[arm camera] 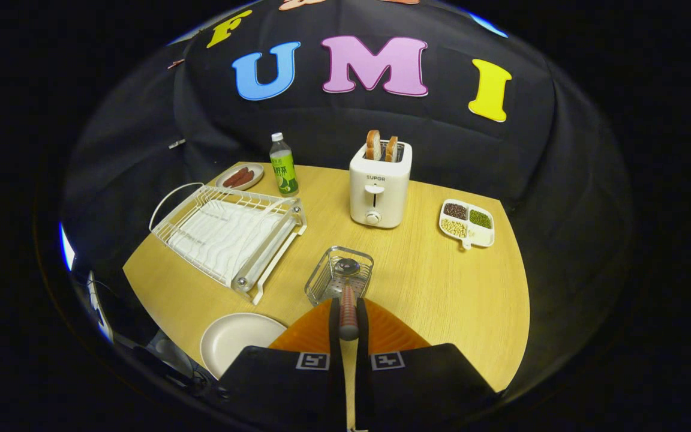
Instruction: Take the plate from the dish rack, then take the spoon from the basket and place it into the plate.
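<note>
A white wire dish rack (225,234) with a ribbed white drip tray sits at the left of the pale wood-grain surface (441,288). Behind it lie a small oval dish of sausages (240,176) and a clear plastic bottle (283,164) with a green label. Near the front edge, left of the tongs, rests a round, smooth cream plate (237,342), flat on the surface and bare. In the middle, just ahead of the tongs, stands a small square metal mesh basket (338,275). The tongs (348,318) are closed tight on the ribbed handle of a spoon (348,300), whose dark rounded bowl end hangs over the basket's opening. Beyond the basket is a glossy white boxy toaster (379,186) with two slices of bread (381,146) upright in its slots. To the right lies a white divided tray (467,223) holding three kinds of beans in separate compartments.
</note>
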Tool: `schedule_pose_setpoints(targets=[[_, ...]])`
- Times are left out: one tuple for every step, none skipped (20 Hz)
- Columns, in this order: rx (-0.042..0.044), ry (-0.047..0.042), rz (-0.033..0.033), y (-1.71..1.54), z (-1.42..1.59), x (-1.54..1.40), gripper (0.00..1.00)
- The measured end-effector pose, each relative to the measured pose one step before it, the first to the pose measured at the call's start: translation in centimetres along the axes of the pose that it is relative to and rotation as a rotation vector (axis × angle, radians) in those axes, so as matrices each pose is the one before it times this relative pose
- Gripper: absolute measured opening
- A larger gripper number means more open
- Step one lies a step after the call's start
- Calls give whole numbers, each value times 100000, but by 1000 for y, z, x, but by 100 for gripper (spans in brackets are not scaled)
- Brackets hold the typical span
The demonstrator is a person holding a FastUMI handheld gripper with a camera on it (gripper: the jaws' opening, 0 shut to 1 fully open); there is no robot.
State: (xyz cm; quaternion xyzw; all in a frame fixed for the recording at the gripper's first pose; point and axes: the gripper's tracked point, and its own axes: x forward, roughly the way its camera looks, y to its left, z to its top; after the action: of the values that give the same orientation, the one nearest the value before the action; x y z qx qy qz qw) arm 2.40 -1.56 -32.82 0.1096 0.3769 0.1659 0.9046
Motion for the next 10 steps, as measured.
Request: schedule_pose_setpoints(targets=[[977,-1418,299,467,331,-997,10],[1028,-1003,404,466,244,-1051,10],[1194,-982,397,523,95,-943,10],[1263,-640,439,554,94,-925,10],[1505,-629,13,490,-68,-899,10],[1102,-521,212,489,-157,-853,10],[827,-200,139,677,-349,-882,10],[349,350,375,555,-519,-729,10],[386,870,422,651,-745,-730,10],[487,1127,446,683,-844,-543,10]])
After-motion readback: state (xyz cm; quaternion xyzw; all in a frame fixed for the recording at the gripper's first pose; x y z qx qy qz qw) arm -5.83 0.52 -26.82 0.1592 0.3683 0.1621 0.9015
